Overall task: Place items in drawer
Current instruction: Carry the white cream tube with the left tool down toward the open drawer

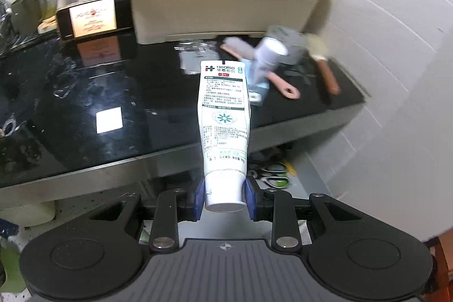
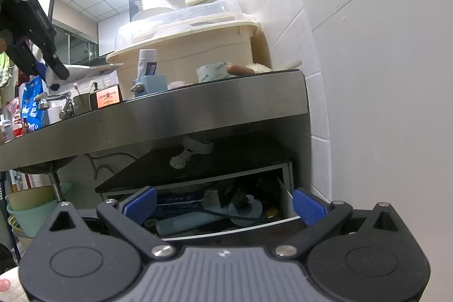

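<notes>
Left wrist view: my left gripper point(image 1: 225, 198) clamps one white tube point(image 1: 223, 115) by its cap end, held above the near edge of the black counter point(image 1: 85, 109). Far right on it lie two pink-handled brushes point(image 1: 283, 84) and one tape roll point(image 1: 286, 44). Right wrist view: my right gripper point(image 2: 225, 205) spreads wide, empty, before one open drawer point(image 2: 286, 197) under the counter.

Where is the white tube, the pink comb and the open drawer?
white tube point(image 1: 224, 115): left wrist view, middle of its printed body.
pink comb point(image 1: 279, 83): left wrist view, on its handle.
open drawer point(image 2: 286, 196): right wrist view, on its white right side wall.
</notes>
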